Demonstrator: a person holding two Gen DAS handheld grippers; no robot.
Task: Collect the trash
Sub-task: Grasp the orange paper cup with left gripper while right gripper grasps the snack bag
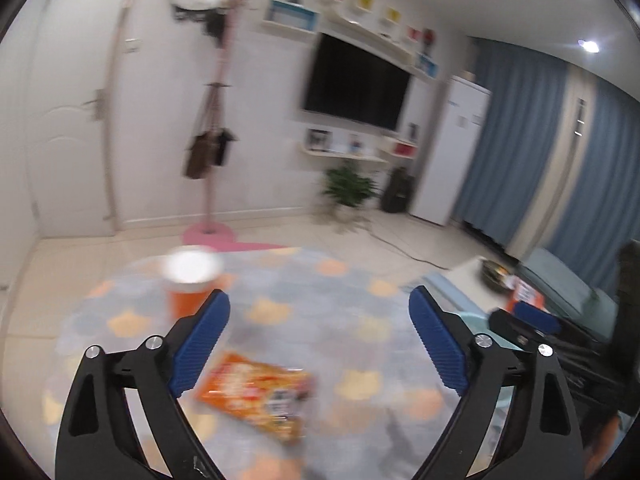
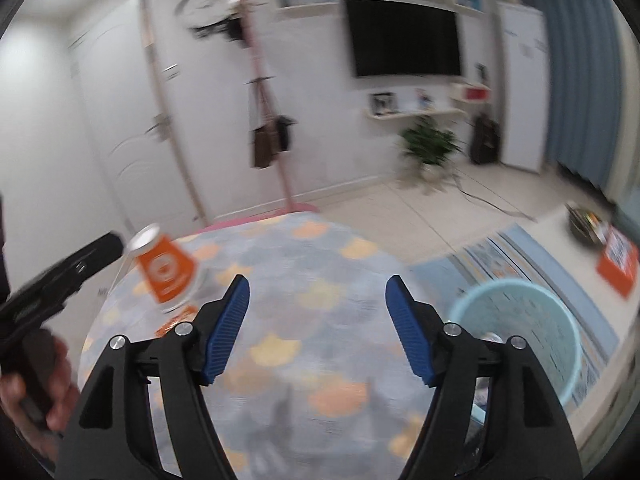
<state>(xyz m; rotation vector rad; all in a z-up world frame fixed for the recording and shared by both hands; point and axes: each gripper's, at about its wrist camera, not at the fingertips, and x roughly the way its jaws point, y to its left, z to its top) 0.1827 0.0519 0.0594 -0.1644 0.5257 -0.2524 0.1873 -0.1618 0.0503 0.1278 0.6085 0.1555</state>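
Both jaws wide, empty – left hand-held gripper (image 1: 319,344), right hand-held gripper (image 2: 318,330) | snack wrapper (image 1: 256,394) flat on counter (image 2: 304,264) – we judge it light, crinkly, slippery; pinch an edge | orange cup (image 2: 168,272) upside down – light, crushable; grip its sides | bin (image 2: 516,320) right.

From my seat I can read no text anywhere: motion blur smears it all. The orange snack packet (image 1: 256,396) just beyond the left gripper (image 1: 319,334) carries print I can't make out, and the orange cup (image 2: 168,270) left of the right gripper (image 2: 318,330) bears an illegible round white emblem.
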